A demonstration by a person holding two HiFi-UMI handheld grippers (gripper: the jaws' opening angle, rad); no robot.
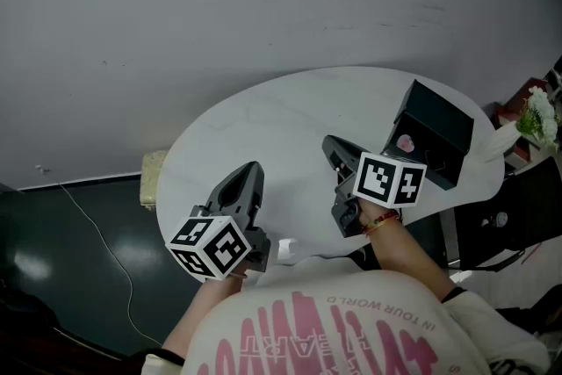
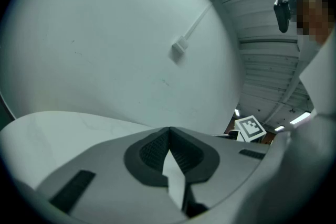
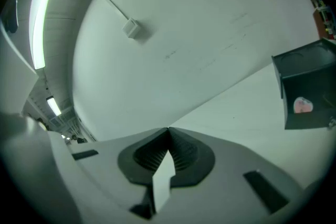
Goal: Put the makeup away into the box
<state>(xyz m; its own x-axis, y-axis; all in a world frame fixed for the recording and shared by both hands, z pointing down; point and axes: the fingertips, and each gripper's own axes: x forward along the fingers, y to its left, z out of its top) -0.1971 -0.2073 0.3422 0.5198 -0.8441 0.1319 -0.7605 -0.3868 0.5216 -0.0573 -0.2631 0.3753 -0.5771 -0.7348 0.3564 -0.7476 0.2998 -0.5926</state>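
While right hand-held gripper (image 3: pixel 168 134) hangs closed, empty — box (image 1: pixel 435 132) open on table (image 1: pixel 281 118).

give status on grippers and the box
Left gripper shut, empty. Right gripper shut, empty. Box open at the table's right edge, pink item inside. Nothing blocking the box.

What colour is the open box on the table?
The box is black, with a pink item inside; head view shows it best.

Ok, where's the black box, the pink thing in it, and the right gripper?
black box (image 1: pixel 442 120): head view, on its dark outer wall.
pink thing (image 1: pixel 405 142): head view, on its middle, inside the box.
right gripper (image 1: pixel 327 141): head view, at the tips of its closed jaws.
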